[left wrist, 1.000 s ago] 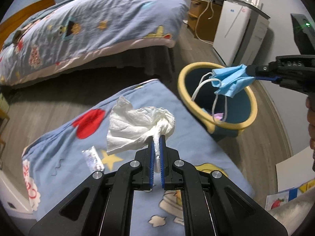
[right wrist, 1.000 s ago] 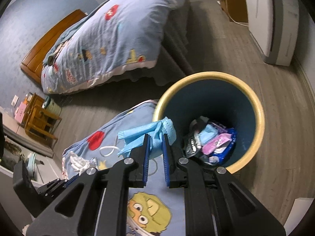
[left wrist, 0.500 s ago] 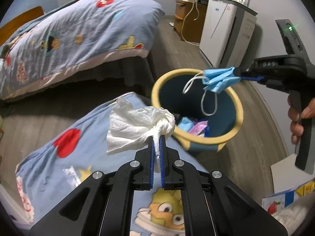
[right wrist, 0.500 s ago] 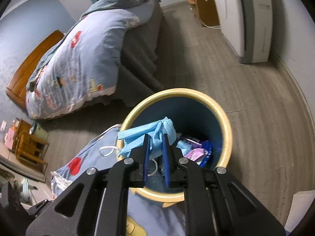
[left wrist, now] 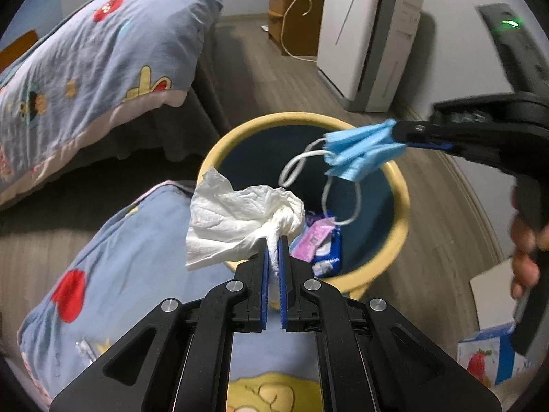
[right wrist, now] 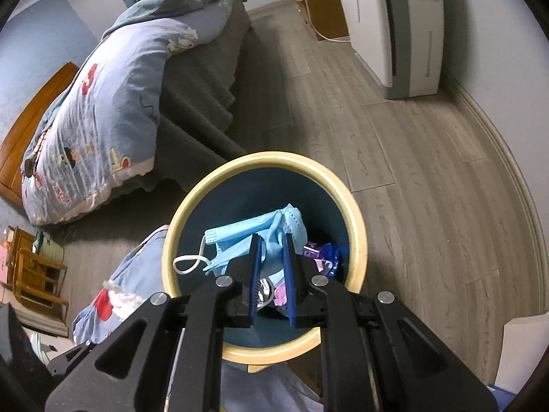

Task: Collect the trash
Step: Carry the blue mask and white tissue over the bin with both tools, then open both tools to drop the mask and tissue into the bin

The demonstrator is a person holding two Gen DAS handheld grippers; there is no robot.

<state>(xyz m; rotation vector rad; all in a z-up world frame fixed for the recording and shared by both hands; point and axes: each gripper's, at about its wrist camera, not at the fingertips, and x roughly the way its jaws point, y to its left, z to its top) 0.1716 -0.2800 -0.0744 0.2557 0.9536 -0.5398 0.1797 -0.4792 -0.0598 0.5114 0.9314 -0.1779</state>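
1. My left gripper (left wrist: 272, 240), closed, grips white tissue (left wrist: 240, 219).
2. My right gripper (right wrist: 271, 240), slightly parted, holds blue mask (right wrist: 254, 237) over yellow-rimmed bin (right wrist: 357, 237).

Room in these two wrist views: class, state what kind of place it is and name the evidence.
Most likely a bedroom in a home: a bed under a cartoon-print duvet, a wooden headboard, and a small waste bin on the wood-look floor.
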